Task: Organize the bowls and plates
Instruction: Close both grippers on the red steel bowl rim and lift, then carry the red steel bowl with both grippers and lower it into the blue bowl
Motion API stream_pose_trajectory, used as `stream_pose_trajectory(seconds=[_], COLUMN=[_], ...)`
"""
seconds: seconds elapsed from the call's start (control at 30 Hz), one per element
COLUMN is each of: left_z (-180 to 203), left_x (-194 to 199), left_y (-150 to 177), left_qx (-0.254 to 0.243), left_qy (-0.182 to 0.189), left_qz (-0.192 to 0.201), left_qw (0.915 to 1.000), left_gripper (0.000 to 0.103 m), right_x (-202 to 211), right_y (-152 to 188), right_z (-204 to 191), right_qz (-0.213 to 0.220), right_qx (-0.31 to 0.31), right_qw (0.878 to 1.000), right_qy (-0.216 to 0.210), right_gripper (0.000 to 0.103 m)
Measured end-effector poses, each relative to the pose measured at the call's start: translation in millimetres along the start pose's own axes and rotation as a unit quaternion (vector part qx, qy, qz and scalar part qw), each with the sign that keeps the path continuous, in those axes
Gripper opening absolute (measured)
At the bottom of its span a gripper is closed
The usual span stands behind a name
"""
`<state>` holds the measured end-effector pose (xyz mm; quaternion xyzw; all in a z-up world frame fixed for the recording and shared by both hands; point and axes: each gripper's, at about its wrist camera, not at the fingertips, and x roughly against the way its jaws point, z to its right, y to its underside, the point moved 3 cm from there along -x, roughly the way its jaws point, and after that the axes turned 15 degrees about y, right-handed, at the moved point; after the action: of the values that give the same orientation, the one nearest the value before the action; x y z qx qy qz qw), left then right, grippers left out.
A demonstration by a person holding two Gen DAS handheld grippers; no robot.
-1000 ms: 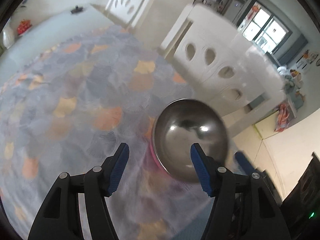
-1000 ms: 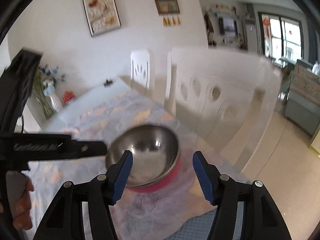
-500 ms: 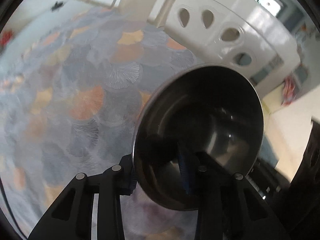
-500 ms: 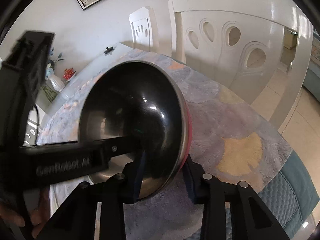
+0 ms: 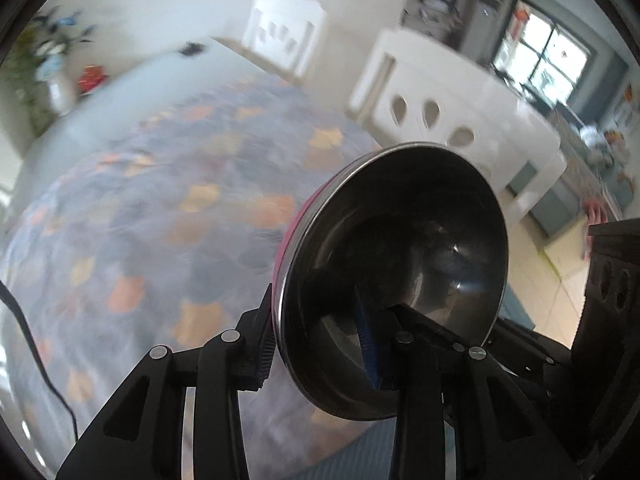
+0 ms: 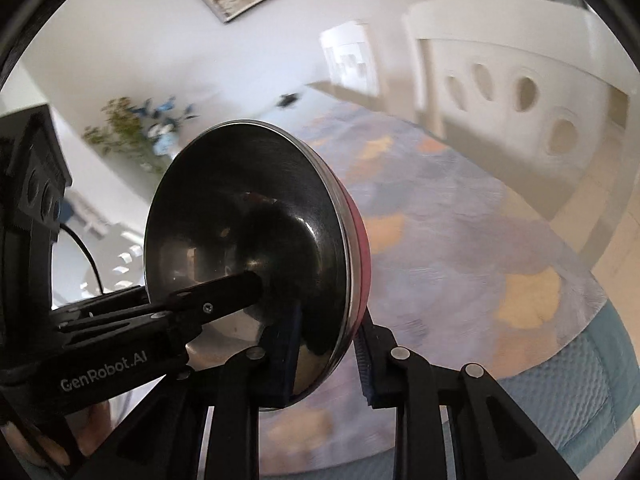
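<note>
Both grippers, left [image 5: 320, 350] and right [image 6: 326, 354], were clamped on one steel bowl's [image 5: 394, 276] rim, held tilted above the table [image 5: 160, 208]; stacking evidently remained undone.

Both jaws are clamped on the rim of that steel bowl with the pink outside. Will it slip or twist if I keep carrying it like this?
The steel bowl looks rigid, thin-walled and probably light. Its polished inside is likely slick under the pads, so it may pivot. With the left gripper and right gripper each pinching the rim on opposite sides, twisting seems less likely.

Both claws [image 5: 318, 354] [image 6: 326, 354] clamped, raised.
</note>
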<state>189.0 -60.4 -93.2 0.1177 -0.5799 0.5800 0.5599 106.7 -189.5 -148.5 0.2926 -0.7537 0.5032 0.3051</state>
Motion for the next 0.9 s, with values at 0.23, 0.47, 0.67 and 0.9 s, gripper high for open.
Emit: stream_pose_trajectory(seconds=[0.23,0.47,0.67,0.9], left_z=[0,-5,-41,-62], left_x=[73,108,128,162], left_y=[31,87,135,176], left_qx=[0.019,0.038,0.135,0.178], left_qy=[-0.001,-0.010,0.029,0.007], left_qz=[0.062,0.068,0.079,0.108], left_qw=[0.9979,0.9969,0.9872,0.9780], left_gripper=[0.035,0.037,0.037,0.037], right_x=[47,92,96,94], right_y=[12,36,70,115], right_z=[-48,-90,-125,-161], right_qz=[0.001,0.041,0.026,-0.014], right_qx=[0.054,0.119,0.162,0.225], right_qw=[0.997,0.990,0.981,0.966], right_qy=[-0.060,-0.070,-0.099,-0.125], right_gripper=[0.024,0.024,0.024,0.024])
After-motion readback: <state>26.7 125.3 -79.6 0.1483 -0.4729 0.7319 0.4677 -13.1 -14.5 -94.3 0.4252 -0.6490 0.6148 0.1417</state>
